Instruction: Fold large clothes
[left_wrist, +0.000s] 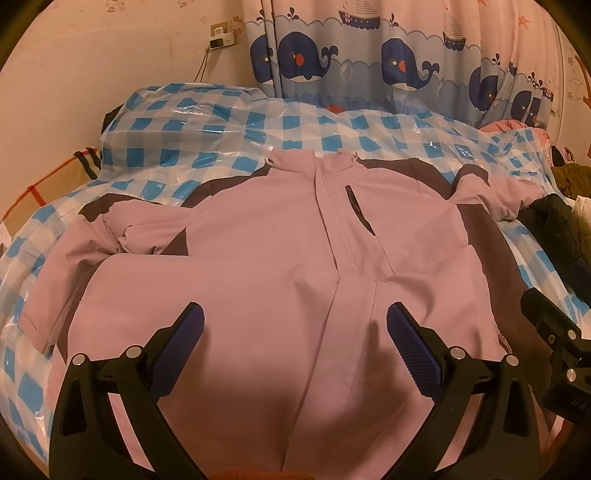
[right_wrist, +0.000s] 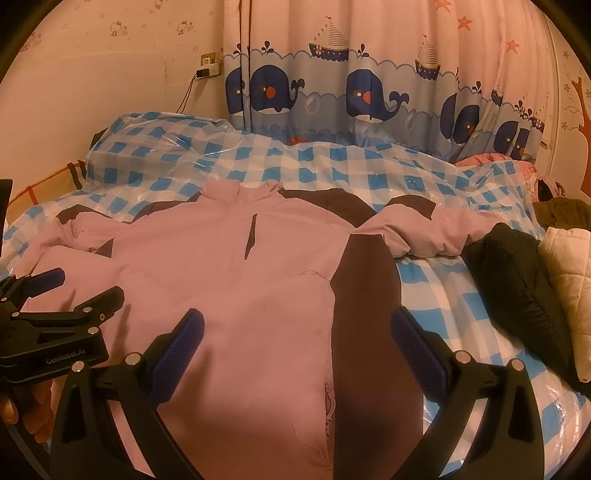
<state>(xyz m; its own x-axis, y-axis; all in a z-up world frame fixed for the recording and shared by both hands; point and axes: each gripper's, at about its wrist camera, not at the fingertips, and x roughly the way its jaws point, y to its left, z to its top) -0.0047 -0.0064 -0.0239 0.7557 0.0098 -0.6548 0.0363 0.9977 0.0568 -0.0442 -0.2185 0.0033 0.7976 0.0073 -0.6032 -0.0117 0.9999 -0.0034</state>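
Note:
A large pink jacket with dark brown panels (left_wrist: 266, 251) lies front up and spread flat on the bed, collar far from me, both sleeves bunched out to the sides. It also shows in the right wrist view (right_wrist: 229, 266). My left gripper (left_wrist: 295, 321) is open and empty, hovering over the jacket's lower middle near the zip. My right gripper (right_wrist: 297, 325) is open and empty over the jacket's lower right side, above the brown side panel. The left gripper also shows at the left edge of the right wrist view (right_wrist: 85, 291).
A blue-and-white checked plastic sheet (right_wrist: 461, 295) covers the bed. A black padded garment (right_wrist: 517, 280) and a cream quilted item (right_wrist: 572, 280) lie at the right. The whale curtain (right_wrist: 369, 92) hangs behind. A wall with a socket (left_wrist: 221, 35) is at the far left.

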